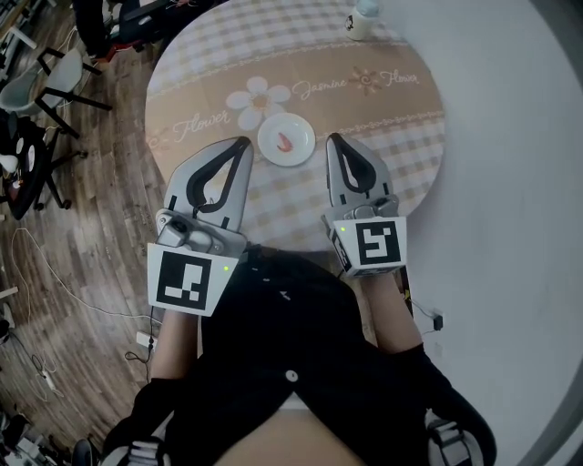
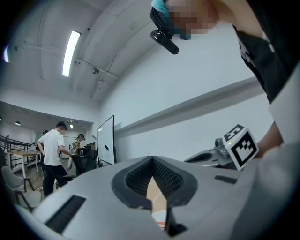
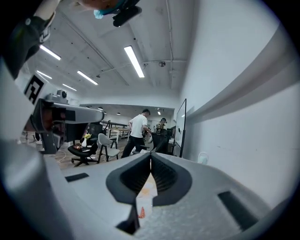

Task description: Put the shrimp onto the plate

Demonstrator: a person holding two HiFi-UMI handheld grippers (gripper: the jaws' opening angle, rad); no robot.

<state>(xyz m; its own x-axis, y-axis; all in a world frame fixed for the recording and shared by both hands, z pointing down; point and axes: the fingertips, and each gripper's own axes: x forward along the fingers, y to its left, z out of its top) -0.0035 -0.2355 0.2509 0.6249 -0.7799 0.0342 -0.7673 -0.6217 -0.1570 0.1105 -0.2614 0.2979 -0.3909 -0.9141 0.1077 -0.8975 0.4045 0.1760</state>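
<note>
Black top (image 1: pixel 301 364) of the person fills the bottom of the head view, nearest to us. Beyond it we see a round table (image 1: pixel 392 127) with a checked beige cloth, a white daisy print and script lettering.

Left gripper (image 1: pixel 242 143) and right gripper (image 1: pixel 332 139) hang over the table's near edge, one on either side of the plate. We read both from their own gripper views: jaws together at the tips, gripping nothing. Each carries a marker cube, left (image 1: pixel 191 280) and right (image 1: pixel 375 244), close to the person's body.

Plate (image 1: pixel 299 153): small, round, white. It sits between the two gripper tips, just below the daisy and well in from the table edge.

Shrimp (image 1: pixel 285 141): small, pinkish-orange, slightly curved. We see it lying alone on the plate, about at its centre. Neither gripper touches it.

Small white container (image 1: pixel 362 20) with a pale cap stands at the table's far edge. We cannot tell its contents.
</note>
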